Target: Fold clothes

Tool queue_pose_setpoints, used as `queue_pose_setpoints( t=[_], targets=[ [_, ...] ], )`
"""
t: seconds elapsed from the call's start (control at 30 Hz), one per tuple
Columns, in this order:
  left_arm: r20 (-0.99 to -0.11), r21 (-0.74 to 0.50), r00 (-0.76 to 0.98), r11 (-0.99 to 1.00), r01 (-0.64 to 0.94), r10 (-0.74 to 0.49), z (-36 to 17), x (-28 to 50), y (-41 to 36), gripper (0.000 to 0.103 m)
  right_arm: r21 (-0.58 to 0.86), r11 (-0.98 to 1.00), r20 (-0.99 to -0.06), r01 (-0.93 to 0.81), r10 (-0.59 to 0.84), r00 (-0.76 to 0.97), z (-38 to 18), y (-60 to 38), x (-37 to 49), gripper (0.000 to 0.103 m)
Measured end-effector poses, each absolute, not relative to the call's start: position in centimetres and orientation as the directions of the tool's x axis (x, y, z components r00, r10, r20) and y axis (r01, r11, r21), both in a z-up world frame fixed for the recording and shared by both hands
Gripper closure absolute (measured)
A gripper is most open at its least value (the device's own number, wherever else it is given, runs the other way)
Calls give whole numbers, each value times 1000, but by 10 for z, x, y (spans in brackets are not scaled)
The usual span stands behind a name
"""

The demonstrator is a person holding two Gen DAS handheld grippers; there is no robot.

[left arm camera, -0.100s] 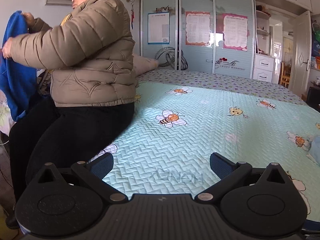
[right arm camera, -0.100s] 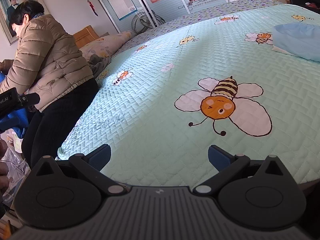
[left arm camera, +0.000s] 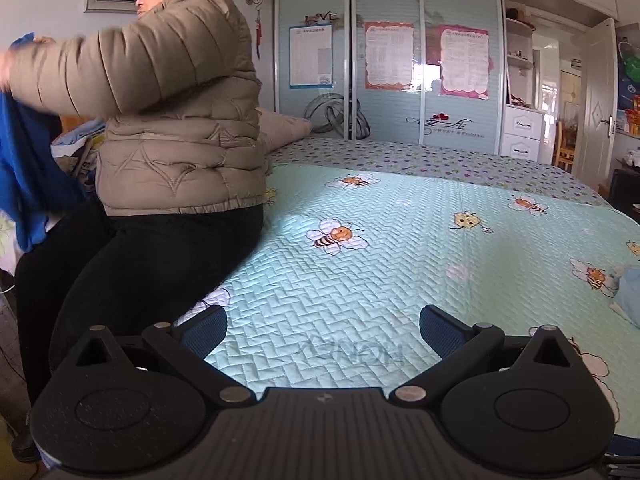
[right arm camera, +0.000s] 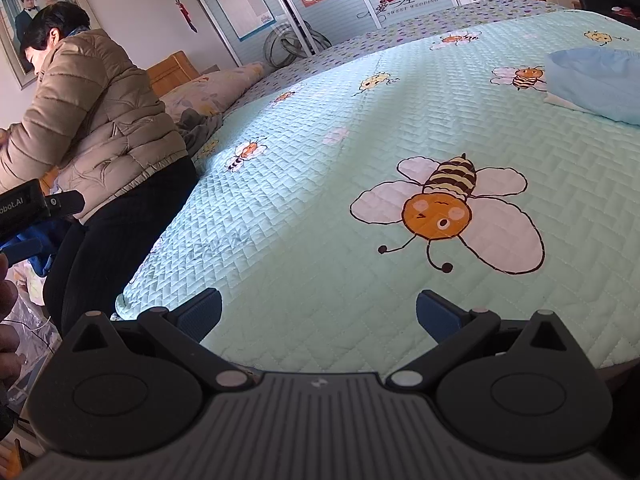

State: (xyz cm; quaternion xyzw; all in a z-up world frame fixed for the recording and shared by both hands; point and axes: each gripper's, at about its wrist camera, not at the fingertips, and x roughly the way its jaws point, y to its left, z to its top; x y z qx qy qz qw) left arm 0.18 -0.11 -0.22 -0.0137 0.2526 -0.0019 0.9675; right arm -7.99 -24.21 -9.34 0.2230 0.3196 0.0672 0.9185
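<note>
My left gripper (left arm camera: 323, 330) is open and empty, hovering over the near edge of the mint bee-print bedspread (left arm camera: 400, 272). My right gripper (right arm camera: 319, 314) is open and empty over the same bedspread (right arm camera: 320, 184). A folded light blue garment (right arm camera: 596, 82) lies on the bed at the far right; its edge shows in the left wrist view (left arm camera: 629, 292). A woman in a tan puffer jacket (left arm camera: 172, 104) sits on the bed's left edge and holds up a blue garment (left arm camera: 28, 160). She also shows in the right wrist view (right arm camera: 96, 120).
A pillow (left arm camera: 284, 128) and a wardrobe with posters (left arm camera: 388, 60) stand beyond the bed. A crumpled grey cloth (right arm camera: 198, 126) lies by a pillow (right arm camera: 216, 88). The other gripper's body (right arm camera: 28, 208) shows at the left edge. A door (left arm camera: 600, 96) is at the right.
The woman has lifted her arms and the blue garment higher and further left. Both grippers have barely moved.
</note>
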Motion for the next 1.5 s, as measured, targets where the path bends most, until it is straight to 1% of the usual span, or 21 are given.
queue_pose_setpoints(
  t=[0.1, 0.13, 0.17, 0.4, 0.7, 1.0, 1.5],
  targets=[
    [-489, -20, 872, 1000, 1, -11, -4, 4, -2, 1, 457, 889, -560, 25, 266, 785, -92, -244, -85, 0],
    [-489, -17, 872, 1000, 2, -10, -5, 4, -3, 1, 444, 895, -588, 40, 257, 767, -92, -242, -79, 0],
    [-490, -15, 872, 1000, 4, -10, -6, 5, -3, 1, 445, 895, -590, 42, 257, 766, -92, -243, -78, 0],
    [-493, -4, 870, 1000, 8, -9, -10, 8, -3, 1, 448, 894, -555, 19, 261, 789, -97, -242, -85, 0],
    [-496, -7, 869, 1000, 1, -4, -9, -1, 5, 1, 447, 895, -561, 20, 262, 785, -99, -241, -84, 0],
    [-504, 18, 863, 1000, -20, 27, -9, -7, 3, 1, 448, 894, -562, 22, 263, 784, -99, -241, -83, 0],
    [-520, 18, 853, 1000, -25, 30, -12, -9, 8, 1, 449, 893, -563, 22, 263, 784, -99, -242, -83, 0]
  ],
)
